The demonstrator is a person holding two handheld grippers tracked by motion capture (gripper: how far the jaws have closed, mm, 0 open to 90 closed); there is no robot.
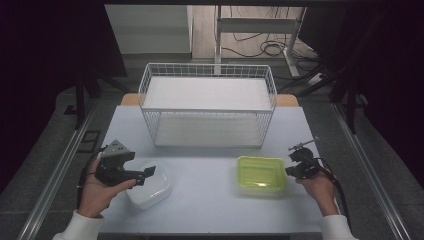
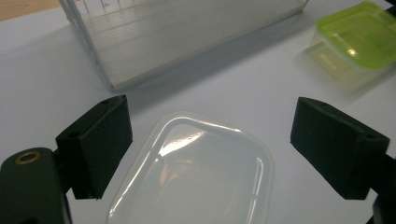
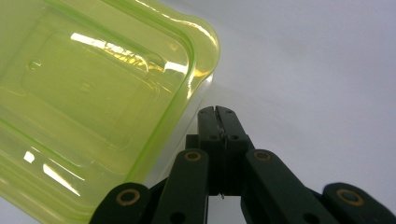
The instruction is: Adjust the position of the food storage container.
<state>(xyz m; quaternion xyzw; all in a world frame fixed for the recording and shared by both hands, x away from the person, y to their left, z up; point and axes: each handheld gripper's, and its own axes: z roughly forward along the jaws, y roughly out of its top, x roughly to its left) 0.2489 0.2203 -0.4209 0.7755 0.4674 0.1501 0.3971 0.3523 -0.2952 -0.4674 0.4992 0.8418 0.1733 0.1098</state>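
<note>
- Where the pale desk (image 1: 210,200) meets its far edge, at 12 o'clock: white wire rack (image 1: 207,102) with two shelves, standing upright.
- At 8 o'clock on the desk: clear lidded container (image 1: 149,186), lid on, glossy and rounded at the corners.
- At 4 o'clock: green lidded container (image 1: 261,174), translucent, well apart from the clear one.
- Left tool (image 1: 145,175), gripped in the person's left hand (image 1: 102,192): jaws spread wide, nothing between them, tips hanging over the left part of the clear lid.
- From the left gripper view: clear lidded container (image 2: 196,172) low between the two black jaws, touch not certain; rack (image 2: 177,37) toward 12 o'clock and green lidded container (image 2: 359,39) toward 2 o'clock.
- Right tool (image 1: 290,171), held in the right hand (image 1: 320,190): jaws pressed together, holding nothing, tips just beside the green container's right edge.
- From the right gripper view: closed tool (image 3: 218,112) right by the rounded corner of the green lidded container (image 3: 93,98); touching or barely apart, cannot tell.
</note>
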